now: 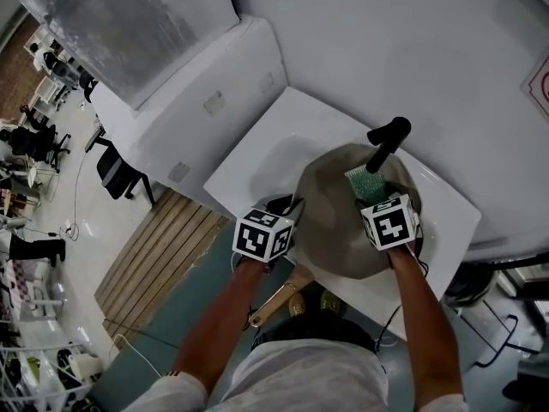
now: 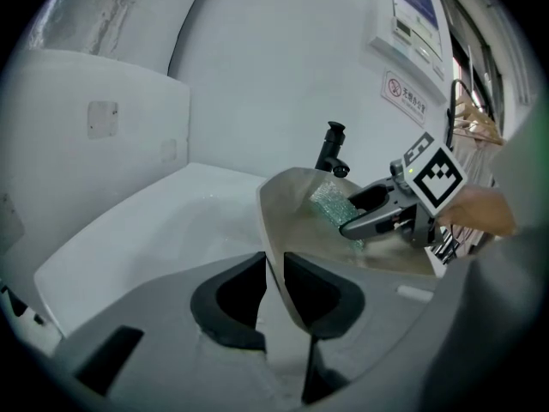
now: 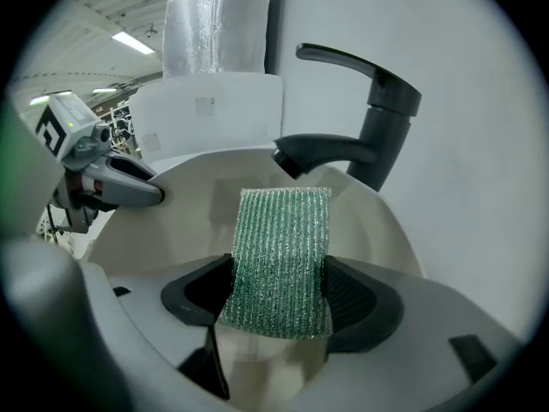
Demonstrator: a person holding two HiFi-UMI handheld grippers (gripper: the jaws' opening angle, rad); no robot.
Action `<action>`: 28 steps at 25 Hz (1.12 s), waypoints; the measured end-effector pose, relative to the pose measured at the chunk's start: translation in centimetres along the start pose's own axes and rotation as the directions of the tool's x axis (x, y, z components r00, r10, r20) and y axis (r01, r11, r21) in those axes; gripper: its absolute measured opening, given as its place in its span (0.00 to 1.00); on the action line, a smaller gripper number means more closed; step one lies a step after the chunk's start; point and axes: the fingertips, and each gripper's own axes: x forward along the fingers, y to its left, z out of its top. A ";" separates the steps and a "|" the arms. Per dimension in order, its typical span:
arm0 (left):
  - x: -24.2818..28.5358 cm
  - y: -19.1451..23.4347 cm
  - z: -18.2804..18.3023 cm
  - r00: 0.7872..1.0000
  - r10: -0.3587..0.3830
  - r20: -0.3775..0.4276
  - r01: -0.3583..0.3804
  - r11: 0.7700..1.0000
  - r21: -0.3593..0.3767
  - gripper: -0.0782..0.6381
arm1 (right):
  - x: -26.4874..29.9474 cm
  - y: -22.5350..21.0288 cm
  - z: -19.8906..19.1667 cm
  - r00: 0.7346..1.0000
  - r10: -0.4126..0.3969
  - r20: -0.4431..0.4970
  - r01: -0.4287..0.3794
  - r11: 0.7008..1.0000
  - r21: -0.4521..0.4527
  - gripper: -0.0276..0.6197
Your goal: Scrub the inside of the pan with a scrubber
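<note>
The left gripper (image 2: 274, 286), nearest, is pinching the pan (image 1: 334, 230) by its left rim, jaws nearly together. The right gripper (image 3: 279, 299) is clamping the green scrubber (image 3: 281, 256) at the pan's far inside; its marker cube (image 1: 389, 221) is hiding the scrubber's near end from overhead.

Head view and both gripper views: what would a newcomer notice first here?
The green scrubber stands out, pinched in the jaws of the right gripper at the far side of the beige pan, near the black tap. At the pan's left rim, the left gripper has its jaws clamped on the edge. The pan sits on a white worktop.
</note>
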 end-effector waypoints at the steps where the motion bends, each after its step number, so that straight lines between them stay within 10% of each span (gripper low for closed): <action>1: 0.0 0.0 0.0 1.000 -0.002 0.003 0.002 1.000 -0.003 0.21 | -0.2 0.5 0.2 1.000 0.011 0.005 -0.011 1.000 -0.003 0.57; 14: -0.2 -0.2 0.2 0.999 -0.009 0.038 0.010 1.000 -0.016 0.21 | 0.3 10.3 0.1 0.980 0.191 -0.055 -0.195 0.977 -0.082 0.57; 28: -0.2 -0.1 0.2 0.999 -0.014 0.030 0.014 1.000 -0.004 0.21 | -0.3 3.5 -3.1 0.990 0.052 -0.128 -0.060 0.997 -0.055 0.57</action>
